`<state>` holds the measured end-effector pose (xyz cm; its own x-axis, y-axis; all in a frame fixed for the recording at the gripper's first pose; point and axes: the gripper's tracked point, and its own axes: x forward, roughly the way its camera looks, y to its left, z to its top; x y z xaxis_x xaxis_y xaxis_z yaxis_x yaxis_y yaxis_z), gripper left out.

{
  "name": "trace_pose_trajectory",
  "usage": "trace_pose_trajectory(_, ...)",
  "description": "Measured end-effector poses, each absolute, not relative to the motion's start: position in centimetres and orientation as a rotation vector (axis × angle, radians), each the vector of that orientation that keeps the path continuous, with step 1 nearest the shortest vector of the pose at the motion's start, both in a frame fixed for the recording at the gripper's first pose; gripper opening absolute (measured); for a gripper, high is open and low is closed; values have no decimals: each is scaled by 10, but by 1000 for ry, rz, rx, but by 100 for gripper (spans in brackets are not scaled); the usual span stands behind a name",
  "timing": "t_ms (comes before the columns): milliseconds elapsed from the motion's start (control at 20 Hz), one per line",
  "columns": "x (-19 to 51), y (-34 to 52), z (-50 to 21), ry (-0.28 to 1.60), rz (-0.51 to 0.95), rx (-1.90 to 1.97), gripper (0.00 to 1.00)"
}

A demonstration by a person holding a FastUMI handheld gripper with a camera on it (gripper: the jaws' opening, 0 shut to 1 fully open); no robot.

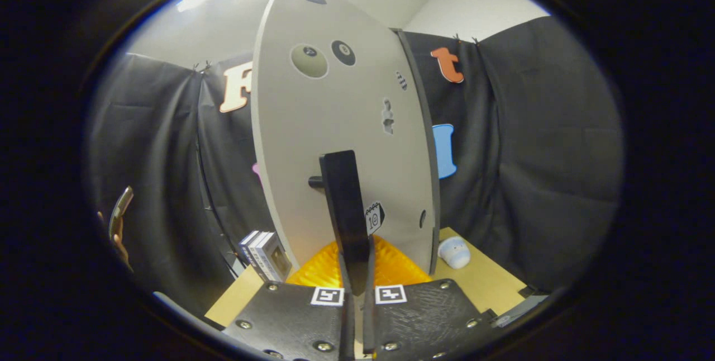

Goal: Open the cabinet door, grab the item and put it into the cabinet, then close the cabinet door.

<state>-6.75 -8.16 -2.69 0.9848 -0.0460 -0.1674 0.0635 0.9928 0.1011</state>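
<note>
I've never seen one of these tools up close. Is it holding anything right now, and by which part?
Yes: the gripper has its jaws shut on the cabinet door's dark handle, gripping the handle's lower end.

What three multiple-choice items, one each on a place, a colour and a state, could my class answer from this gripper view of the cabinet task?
1. Where does the small white item lie?
A. on the wooden table, beyond the door's far edge
B. between the gripper's fingers
C. on top of the boxes

2. What colour is the ridged object low behind the door handle?
A. green
B. orange
C. white

3. What is the gripper doing?
A. hanging open above the table
B. shut on the door handle
C. shut on a box

Answers:
1 A: the white item rests on the table, past the cabinet door.
2 B: the ridged object is orange.
3 B: the gripper has both fingers closed against the dark door handle, with the boxes off to the side.
</note>
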Motion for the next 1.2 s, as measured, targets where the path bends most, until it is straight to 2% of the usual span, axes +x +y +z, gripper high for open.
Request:
trace_pose_trajectory(550, -90, -125, -24, 186, -147, 160, 6)
trace_pose_trajectory(950, -96, -138, -21, 204, -71, 150, 5)
trace_pose_trajectory(1200, -108, -160, -26, 226, -85, 133, 5)
